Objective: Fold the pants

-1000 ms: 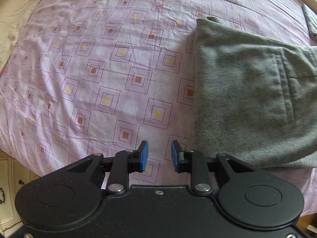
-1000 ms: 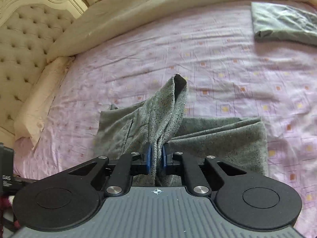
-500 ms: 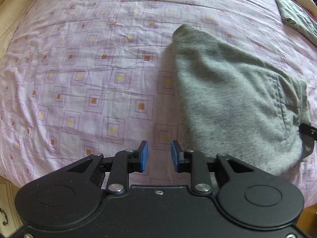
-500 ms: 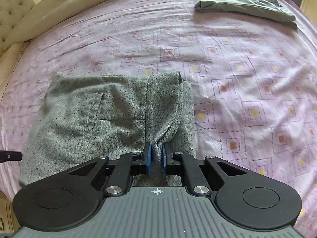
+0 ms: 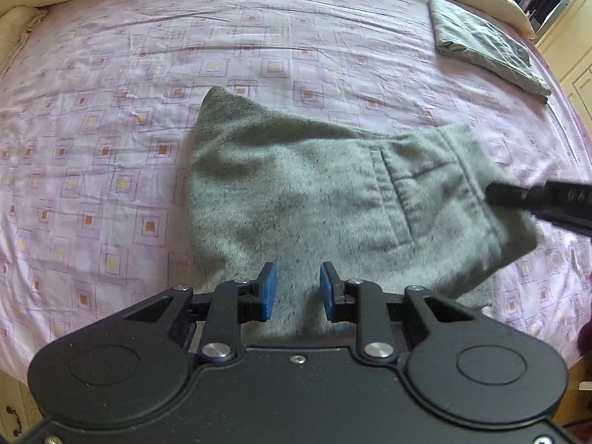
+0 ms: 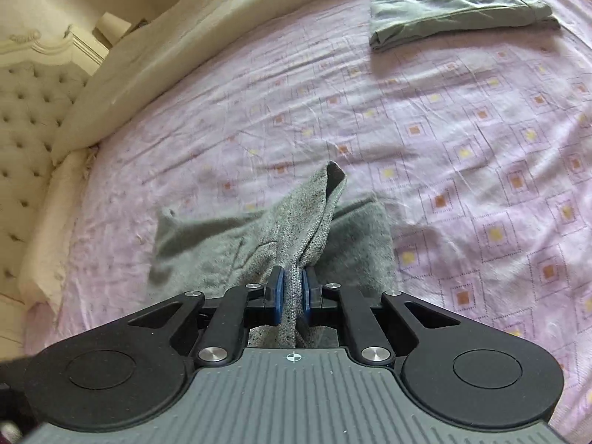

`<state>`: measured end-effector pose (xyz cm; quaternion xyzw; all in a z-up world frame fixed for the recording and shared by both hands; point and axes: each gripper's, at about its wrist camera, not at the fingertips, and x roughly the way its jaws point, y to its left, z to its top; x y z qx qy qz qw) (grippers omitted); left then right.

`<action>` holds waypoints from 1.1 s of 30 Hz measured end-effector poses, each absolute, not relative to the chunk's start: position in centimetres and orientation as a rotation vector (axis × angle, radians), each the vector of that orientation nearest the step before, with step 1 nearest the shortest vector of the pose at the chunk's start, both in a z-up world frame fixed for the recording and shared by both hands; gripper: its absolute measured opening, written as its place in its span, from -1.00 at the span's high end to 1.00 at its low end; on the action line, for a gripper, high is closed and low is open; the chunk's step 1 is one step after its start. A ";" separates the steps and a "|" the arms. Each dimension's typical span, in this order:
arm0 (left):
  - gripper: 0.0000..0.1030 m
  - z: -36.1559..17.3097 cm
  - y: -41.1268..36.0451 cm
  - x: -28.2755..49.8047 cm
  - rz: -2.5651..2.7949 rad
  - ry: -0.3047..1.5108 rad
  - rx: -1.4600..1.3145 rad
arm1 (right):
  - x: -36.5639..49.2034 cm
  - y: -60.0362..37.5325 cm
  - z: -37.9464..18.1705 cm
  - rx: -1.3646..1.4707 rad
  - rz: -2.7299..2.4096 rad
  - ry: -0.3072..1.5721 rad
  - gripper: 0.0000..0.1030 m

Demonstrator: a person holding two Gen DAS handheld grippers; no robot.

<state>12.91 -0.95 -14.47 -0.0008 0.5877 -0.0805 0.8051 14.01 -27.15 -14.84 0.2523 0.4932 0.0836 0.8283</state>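
Left wrist view: left gripper (image 5: pixel 295 290) low over the near edge of the grey pants (image 5: pixel 296 192), blue pads (image 5: pixel 269 291) spread apart with nothing pinched between them, grey cloth showing in the gap beneath. Pants folded into a thick bundle on the pink patterned bedsheet (image 5: pixel 111 111), near the front edge of the bed, pocket seam and waistband facing up toward the right. Right-hand corner of the bundle raised off the sheet, with the black tip of the right gripper (image 5: pixel 536 199) at that corner. Folded olive-grey garment (image 5: pixel 488 48) far back at the right, well apart from the pants. Cream bolster (image 5: pixel 22 26) along the far left border of the bed.

Right wrist view: right gripper (image 6: pixel 292 292) clamped on a ridge of the grey pants (image 6: pixel 307 218), both blue pads (image 6: pixel 278 294) pressed against the fabric from either side. Pinched fold pulled up into a peaked ridge, pointing away from the camera, remaining layers spread flat on the bedsheet (image 6: pixel 462 129) to the left and right of it. Folded olive-grey garment (image 6: pixel 455 3) at the top right, near the far edge. Tufted cream headboard (image 6: pixel 29 111) at the left, cream duvet (image 6: pixel 192 29) bunched along the far side of the sheet.
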 end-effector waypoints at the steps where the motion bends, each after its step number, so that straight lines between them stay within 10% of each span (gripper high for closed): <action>1: 0.32 -14.4 -0.3 12.5 -0.145 1.249 -0.018 | 14.2 -27.2 -14.2 0.554 0.195 1.032 0.80; 23: 0.07 -17.1 -10.8 4.3 -0.527 0.910 0.527 | 16.2 -25.7 -12.0 0.608 0.258 0.988 0.80; 33: -0.07 -22.0 -2.5 7.4 -0.205 1.157 0.322 | 15.5 -25.8 -12.3 0.615 0.247 0.995 0.80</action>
